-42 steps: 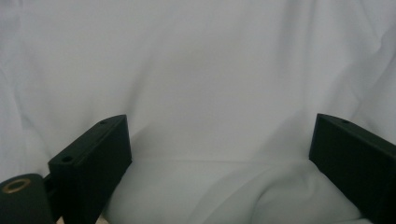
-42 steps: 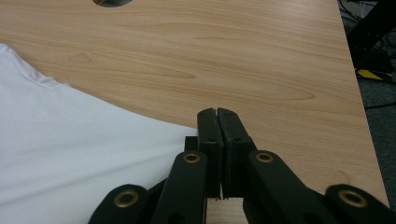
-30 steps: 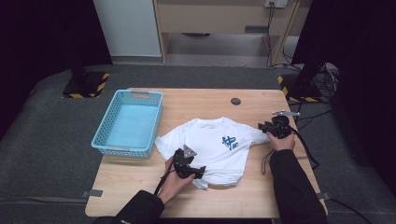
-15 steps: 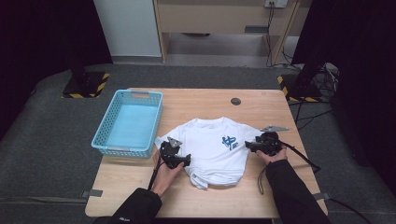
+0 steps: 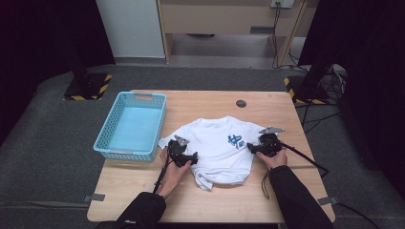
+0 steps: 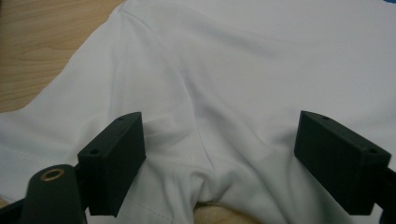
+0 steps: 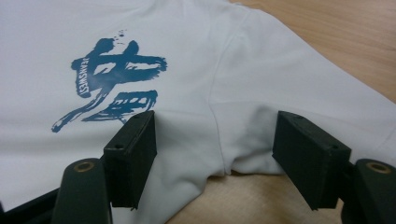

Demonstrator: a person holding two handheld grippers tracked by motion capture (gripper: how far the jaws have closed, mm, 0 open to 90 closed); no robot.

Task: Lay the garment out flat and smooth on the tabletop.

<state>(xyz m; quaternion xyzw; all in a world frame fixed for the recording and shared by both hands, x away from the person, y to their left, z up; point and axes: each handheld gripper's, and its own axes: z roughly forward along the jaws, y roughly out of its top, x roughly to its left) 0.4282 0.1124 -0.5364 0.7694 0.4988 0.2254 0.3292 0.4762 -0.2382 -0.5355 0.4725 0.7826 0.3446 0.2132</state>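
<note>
A white T-shirt (image 5: 215,148) with a blue brush-stroke print (image 5: 235,140) lies flat on the wooden table (image 5: 215,200), its hem bunched toward the near edge. My left gripper (image 5: 191,160) rests at the shirt's left side. In the left gripper view its jaws stand wide apart around the underarm fold (image 6: 210,163), and the pads (image 6: 116,158) do not press the cloth. My right gripper (image 5: 250,148) sits at the shirt's right side, with its jaws apart around the right underarm seam (image 7: 219,154) beside the print (image 7: 112,84). Both grippers' jaws have just been opening over the cloth.
A light blue plastic basket (image 5: 131,125) stands to the left of the shirt, near the table's left edge. A small black disc (image 5: 241,103) lies at the far side. Cables trail from both grippers toward the near and right table edges.
The left gripper has moved from the bunched hem to the shirt's left side. The right gripper has come from the right sleeve toward the person and inward. Its jaws stand wider.
</note>
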